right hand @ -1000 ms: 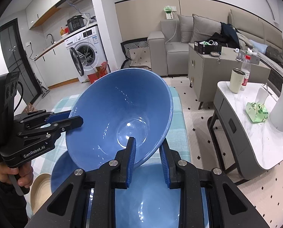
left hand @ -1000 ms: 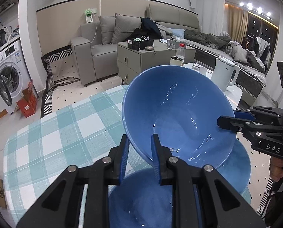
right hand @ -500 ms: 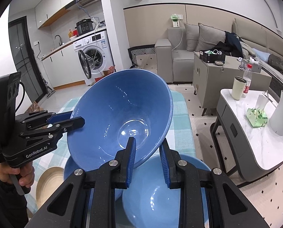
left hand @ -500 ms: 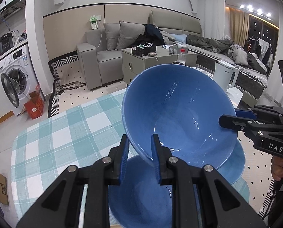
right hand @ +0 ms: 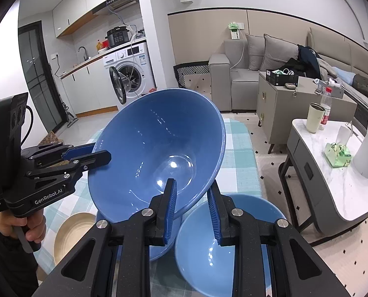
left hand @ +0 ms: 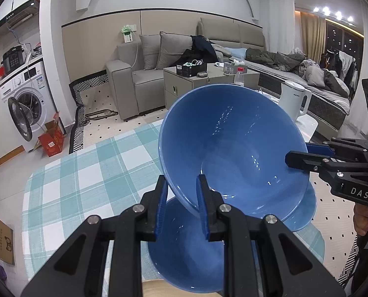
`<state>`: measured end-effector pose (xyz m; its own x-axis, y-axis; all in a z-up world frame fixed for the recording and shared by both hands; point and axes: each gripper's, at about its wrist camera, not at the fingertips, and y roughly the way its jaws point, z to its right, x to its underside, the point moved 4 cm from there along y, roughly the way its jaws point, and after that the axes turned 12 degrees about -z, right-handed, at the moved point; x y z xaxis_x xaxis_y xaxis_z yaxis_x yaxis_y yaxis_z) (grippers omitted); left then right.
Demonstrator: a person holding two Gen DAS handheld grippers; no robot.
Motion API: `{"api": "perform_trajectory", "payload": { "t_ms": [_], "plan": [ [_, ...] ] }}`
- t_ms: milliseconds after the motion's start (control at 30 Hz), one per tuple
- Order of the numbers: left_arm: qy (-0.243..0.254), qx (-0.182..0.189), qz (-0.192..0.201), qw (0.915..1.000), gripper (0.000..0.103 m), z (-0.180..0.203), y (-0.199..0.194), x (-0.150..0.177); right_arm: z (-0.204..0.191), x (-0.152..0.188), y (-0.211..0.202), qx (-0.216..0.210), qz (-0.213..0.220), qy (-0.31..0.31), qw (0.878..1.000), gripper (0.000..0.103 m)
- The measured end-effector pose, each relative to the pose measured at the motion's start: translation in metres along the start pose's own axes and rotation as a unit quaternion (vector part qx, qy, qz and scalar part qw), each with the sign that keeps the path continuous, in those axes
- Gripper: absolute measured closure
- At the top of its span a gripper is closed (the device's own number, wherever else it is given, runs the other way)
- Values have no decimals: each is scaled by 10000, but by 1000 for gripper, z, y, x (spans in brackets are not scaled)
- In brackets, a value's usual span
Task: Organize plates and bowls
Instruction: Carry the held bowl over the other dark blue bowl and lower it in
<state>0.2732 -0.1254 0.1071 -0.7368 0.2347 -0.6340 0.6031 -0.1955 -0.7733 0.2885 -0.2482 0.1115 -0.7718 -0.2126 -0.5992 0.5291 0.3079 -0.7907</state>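
Observation:
Both grippers hold one large blue bowl (left hand: 233,143) in the air above the checked table. My left gripper (left hand: 181,208) is shut on its near rim; my right gripper (left hand: 295,157) pinches the opposite rim. In the right wrist view the same blue bowl (right hand: 156,148) is clamped by my right gripper (right hand: 192,212), with the left gripper (right hand: 97,156) on its far rim. Below it sit a second blue bowl (left hand: 184,257) and a blue plate (left hand: 305,212). These also show in the right wrist view as a blue bowl (right hand: 223,242) and a blue dish (right hand: 161,247). A tan wooden bowl (right hand: 70,232) lies at the left.
The table has a teal checked cloth (left hand: 85,180). A grey side table with a white kettle (left hand: 292,101) stands to the right. A sofa (left hand: 137,76) and washing machine (left hand: 23,99) stand beyond on the floor.
Both grippers have lifted the blue bowl higher above the table. The bowls below now look smaller and more of them shows.

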Motion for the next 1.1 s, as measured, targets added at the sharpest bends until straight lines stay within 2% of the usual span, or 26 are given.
{"api": "perform_trajectory", "payload": {
  "t_ms": [700, 1100],
  "plan": [
    [-153, -107, 78, 9998, 82, -15, -22, 28, -31, 11, -9, -64, 25, -284, 9996, 77],
    [-226, -100, 47, 9997, 82, -23, -23, 43, -46, 18, -1, -86, -72, -370, 9993, 77]
  ]
}}
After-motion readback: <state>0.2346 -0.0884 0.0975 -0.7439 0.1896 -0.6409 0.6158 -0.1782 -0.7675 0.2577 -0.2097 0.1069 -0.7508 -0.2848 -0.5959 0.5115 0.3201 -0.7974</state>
